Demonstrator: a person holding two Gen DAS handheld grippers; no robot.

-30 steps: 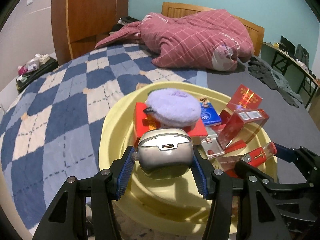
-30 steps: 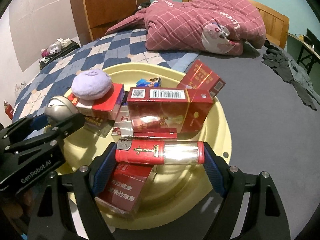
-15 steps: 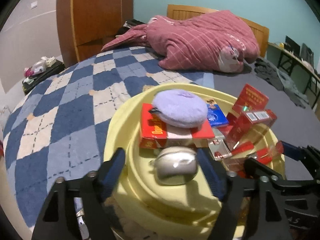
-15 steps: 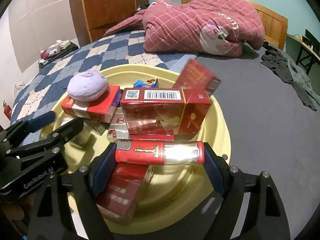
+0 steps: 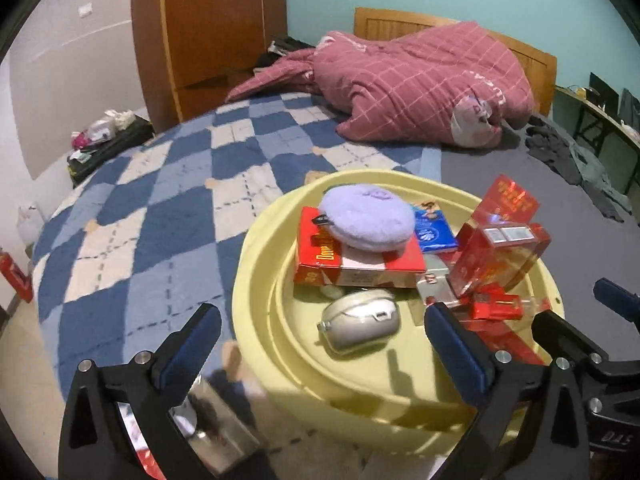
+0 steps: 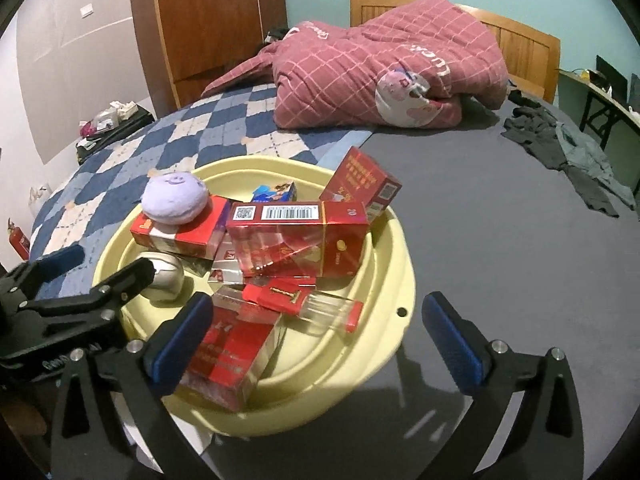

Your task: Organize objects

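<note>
A pale yellow basin (image 5: 256, 280) (image 6: 400, 264) sits on the bed and holds several red boxes. A silver case (image 5: 360, 322) (image 6: 162, 276) lies in its near left part. A purple plush puff (image 5: 366, 216) (image 6: 174, 198) rests on a red box (image 5: 356, 262). A red and clear tube (image 6: 304, 306) lies on the pile at the front. My left gripper (image 5: 324, 346) is open and empty, just short of the basin. My right gripper (image 6: 314, 334) is open and empty above the basin's near rim.
A crumpled pink quilt (image 5: 416, 84) (image 6: 384, 68) lies at the bed's head. A blue checked blanket (image 5: 160, 200) covers the left side, a dark grey sheet (image 6: 500, 220) the right. Dark clothes (image 6: 568, 148) lie far right. A wooden wardrobe (image 5: 208, 32) stands behind.
My left gripper opened and let the silver case drop into the basin, then drew back. My right gripper opened and released the red tube onto the pile.
</note>
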